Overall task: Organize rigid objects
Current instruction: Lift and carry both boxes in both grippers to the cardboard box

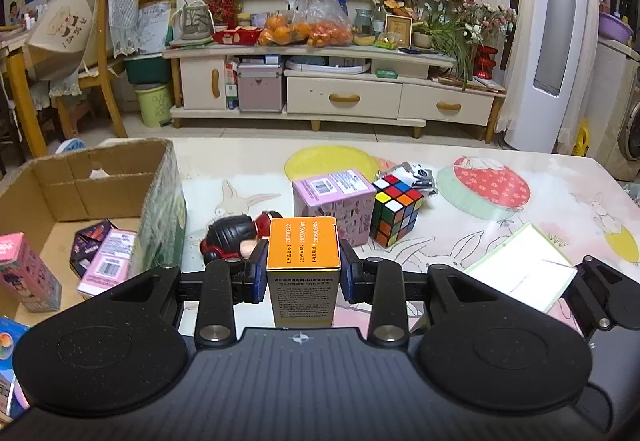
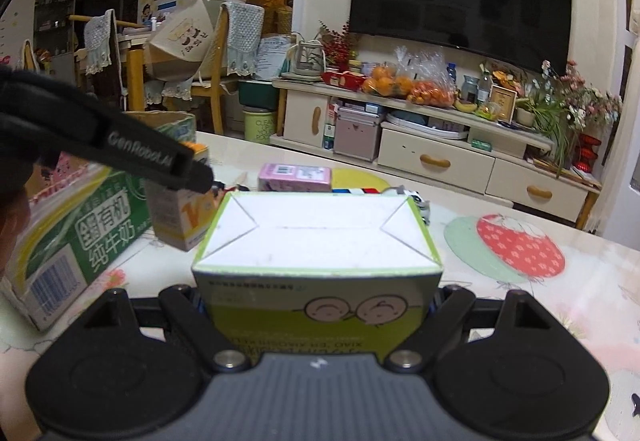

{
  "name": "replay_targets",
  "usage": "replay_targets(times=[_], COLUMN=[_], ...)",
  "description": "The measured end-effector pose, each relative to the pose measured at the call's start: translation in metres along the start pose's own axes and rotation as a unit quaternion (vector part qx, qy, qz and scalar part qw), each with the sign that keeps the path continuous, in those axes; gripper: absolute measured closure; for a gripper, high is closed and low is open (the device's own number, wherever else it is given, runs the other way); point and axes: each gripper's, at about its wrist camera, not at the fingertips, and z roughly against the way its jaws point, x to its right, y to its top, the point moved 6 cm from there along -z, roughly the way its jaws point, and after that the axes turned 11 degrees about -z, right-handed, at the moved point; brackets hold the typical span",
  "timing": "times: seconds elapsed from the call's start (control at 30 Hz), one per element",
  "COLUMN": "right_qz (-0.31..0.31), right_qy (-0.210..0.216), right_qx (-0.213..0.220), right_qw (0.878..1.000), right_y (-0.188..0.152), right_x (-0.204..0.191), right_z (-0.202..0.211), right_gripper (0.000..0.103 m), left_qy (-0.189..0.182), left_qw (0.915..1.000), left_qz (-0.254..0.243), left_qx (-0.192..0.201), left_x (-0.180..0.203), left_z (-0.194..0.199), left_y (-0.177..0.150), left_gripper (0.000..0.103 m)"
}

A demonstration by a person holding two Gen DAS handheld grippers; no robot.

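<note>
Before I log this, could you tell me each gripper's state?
Left gripper: shut on the orange-topped box.
Right gripper: shut on the green and white box.

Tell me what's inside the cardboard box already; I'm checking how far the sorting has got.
The cardboard box holds a pink carton, a dark purple box and a pink barcoded box. Its near corner falls outside the view, so anything there can't be seen.

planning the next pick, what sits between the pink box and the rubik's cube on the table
Nothing: in the left wrist view the pink box and the Rubik's cube stand side by side, with only a narrow bare gap of table between them.
</note>
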Motion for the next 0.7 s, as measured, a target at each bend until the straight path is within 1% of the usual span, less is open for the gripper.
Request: replay_targets(times=[0.37, 0.7], right_qz=[0.021, 0.046], right_qy=[0.013, 0.026], right_qx=[0.009, 0.017], right_qw=[1.000, 0.998], right_y=[0.011, 0.021], right_x=[-0.029, -0.059], right_z=[0.015, 0.023], right_gripper=[0.017, 0.017], left_qy=[0.003, 0.014], left_qw=[0.9998, 0.9992], left_qz=[0.001, 0.019], left_qx=[0.020, 0.033], left_x=[-0.014, -0.023], left_z=[0.014, 0.026], left_y=[0.005, 0.007], left_gripper=[0.061, 0.061])
